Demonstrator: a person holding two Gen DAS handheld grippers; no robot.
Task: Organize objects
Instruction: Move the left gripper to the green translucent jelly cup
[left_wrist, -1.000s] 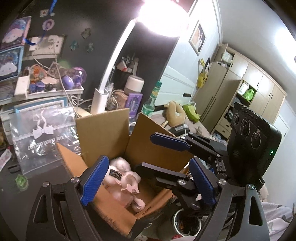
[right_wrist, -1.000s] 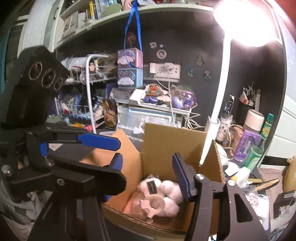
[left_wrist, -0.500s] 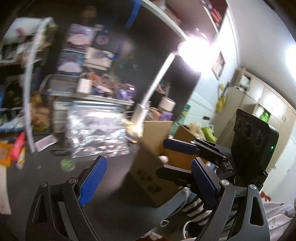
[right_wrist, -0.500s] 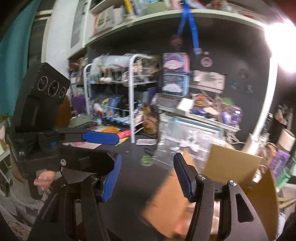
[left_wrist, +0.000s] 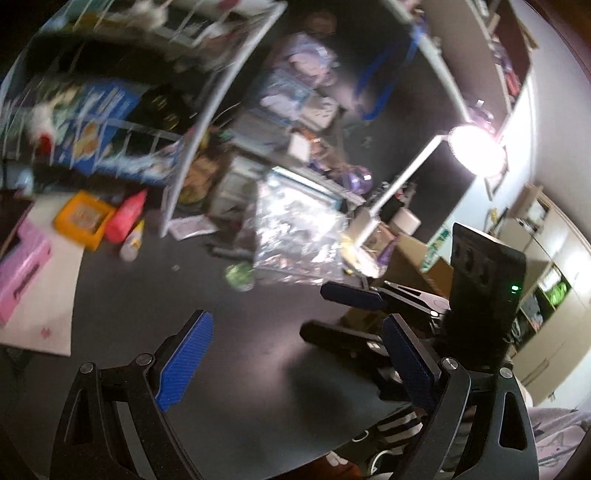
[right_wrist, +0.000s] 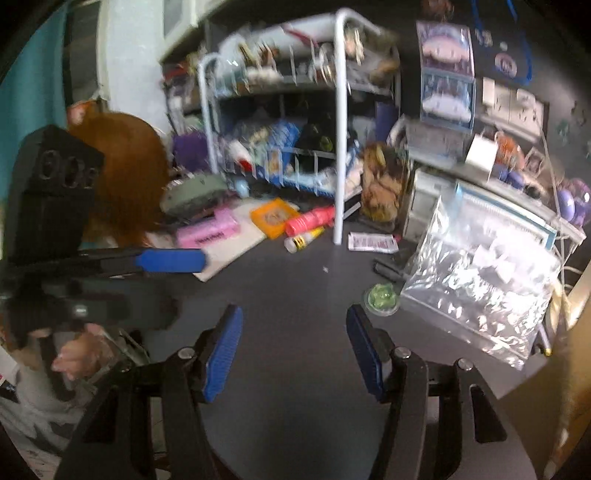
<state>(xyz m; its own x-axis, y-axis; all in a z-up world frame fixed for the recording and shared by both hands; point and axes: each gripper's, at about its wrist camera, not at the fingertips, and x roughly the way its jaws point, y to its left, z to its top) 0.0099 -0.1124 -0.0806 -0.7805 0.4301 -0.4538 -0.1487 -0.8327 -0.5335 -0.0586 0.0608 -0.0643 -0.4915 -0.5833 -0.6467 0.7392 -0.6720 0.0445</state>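
Note:
My left gripper (left_wrist: 295, 365) is open and empty above the dark desk (left_wrist: 221, 332). My right gripper (right_wrist: 293, 350) is open and empty too, over the same desk (right_wrist: 295, 295); it also shows in the left wrist view (left_wrist: 332, 310). A small green round object (right_wrist: 382, 297) lies ahead right of the right gripper, also seen in the left wrist view (left_wrist: 240, 277). A shiny clear plastic bag (right_wrist: 480, 284) lies beyond it. The cardboard box (left_wrist: 417, 266) stands at the right, mostly behind the right gripper. Both views are blurred.
A pink box (right_wrist: 207, 230), an orange container (right_wrist: 273, 218), a pink-red bottle (right_wrist: 310, 219) and a small yellow bottle (right_wrist: 303, 238) lie at the far left by a white wire rack (right_wrist: 340, 129). A lit desk lamp (left_wrist: 476, 151) stands at right.
Both grippers have swung left, away from the cardboard box with the plush toy, and now face the open desk and the rack. Both stay open and empty.

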